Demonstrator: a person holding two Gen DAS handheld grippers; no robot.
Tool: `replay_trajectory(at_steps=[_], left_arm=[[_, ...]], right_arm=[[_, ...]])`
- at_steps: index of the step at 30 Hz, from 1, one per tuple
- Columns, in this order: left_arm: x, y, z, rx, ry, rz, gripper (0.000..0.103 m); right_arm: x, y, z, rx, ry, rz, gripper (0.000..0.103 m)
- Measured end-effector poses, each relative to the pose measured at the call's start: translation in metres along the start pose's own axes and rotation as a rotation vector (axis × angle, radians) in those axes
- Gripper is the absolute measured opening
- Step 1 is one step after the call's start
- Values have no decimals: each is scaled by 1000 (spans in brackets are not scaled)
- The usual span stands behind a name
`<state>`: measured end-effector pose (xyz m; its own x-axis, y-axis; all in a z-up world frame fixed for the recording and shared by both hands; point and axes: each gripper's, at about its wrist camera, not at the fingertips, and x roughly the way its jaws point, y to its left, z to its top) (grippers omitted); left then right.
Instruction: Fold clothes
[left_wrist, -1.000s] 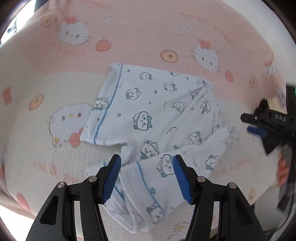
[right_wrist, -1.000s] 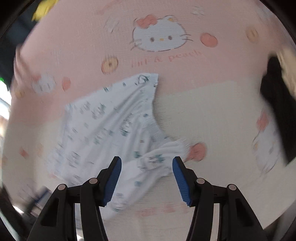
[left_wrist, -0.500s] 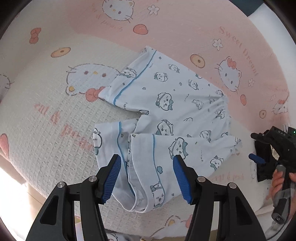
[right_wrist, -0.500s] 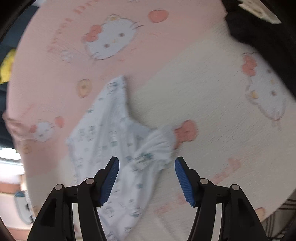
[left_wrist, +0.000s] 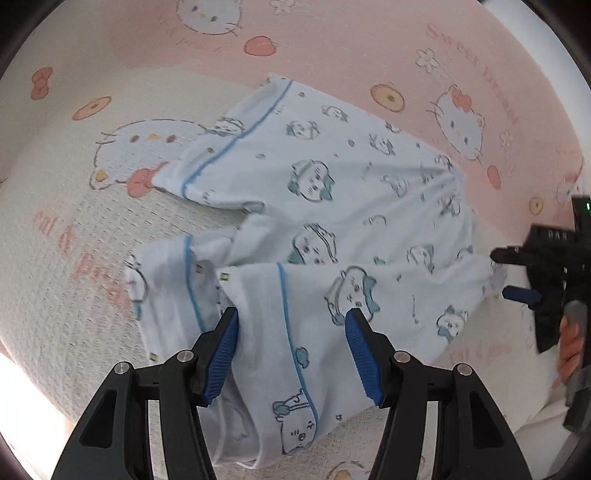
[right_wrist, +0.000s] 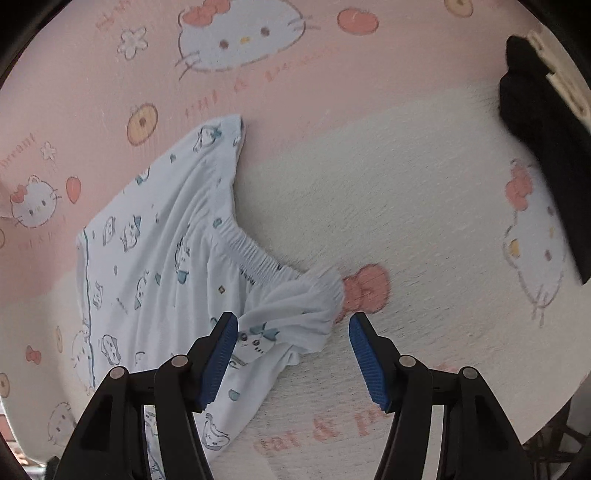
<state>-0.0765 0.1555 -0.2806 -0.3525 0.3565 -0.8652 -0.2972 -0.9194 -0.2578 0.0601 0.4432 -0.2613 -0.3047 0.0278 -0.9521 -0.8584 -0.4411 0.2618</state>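
My left tongs (left_wrist: 291, 354) are spread wide above a leg cuff of the pale blue printed pyjama shorts (left_wrist: 325, 206), gripping nothing. My right tongs (right_wrist: 290, 352) are likewise spread, poised over the bunched elastic waistband (right_wrist: 255, 254). The shorts lie crumpled on the pink-and-cream cat-print bedcover (right_wrist: 388, 206).

Pink-and-cream cartoon-cat blanket (left_wrist: 110, 206); pale-blue pyjama shorts (left_wrist: 332, 206) lie rumpled on it
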Motion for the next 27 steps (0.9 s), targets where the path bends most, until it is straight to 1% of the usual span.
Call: replay_trajectory(at_steps=[1, 3, 7, 10, 12, 17, 19, 22, 23, 24, 25, 26, 27], left_arm=[[-1, 2, -1, -19, -5, -12, 55], [-2, 6, -2, -57, -14, -35, 55], [-4, 13, -5, -132, -32, -81, 54], [-4, 19, -7, -191, -42, -121, 45], [-3, 22, -8, -220, -42, -123, 36], [-3, 24, -11, -256, -69, -122, 33], [-4, 21, -13, -258, -83, -97, 31], [-6, 13, -16, -241, -103, -50, 24], [-7, 9, -17, -231, -110, -40, 19], [-8, 6, -18, -224, -120, -32, 17], [-10, 5, -19, -225, -137, -32, 16], [-12, 3, -20, -226, -154, -31, 14], [-14, 2, -21, -228, -172, -35, 13]], right_arm=[[2, 1, -1, -8, 7, -2, 62], [11, 5, -6, -46, 33, -31, 62], [24, 2, -18, -60, 65, -89, 62], [25, 4, -23, -89, 37, -114, 62], [26, 8, -22, -114, 39, -136, 62], [31, 15, -21, -201, 18, -169, 62], [30, 15, -24, -236, 4, -169, 62], [28, 11, -31, -291, -23, -151, 58], [27, 10, -33, -313, -31, -141, 52], [25, 9, -35, -332, -37, -124, 39], [24, 9, -37, -347, -39, -106, 31], [22, 10, -40, -368, -36, -100, 19], [20, 12, -43, -395, -38, -118, 16]])
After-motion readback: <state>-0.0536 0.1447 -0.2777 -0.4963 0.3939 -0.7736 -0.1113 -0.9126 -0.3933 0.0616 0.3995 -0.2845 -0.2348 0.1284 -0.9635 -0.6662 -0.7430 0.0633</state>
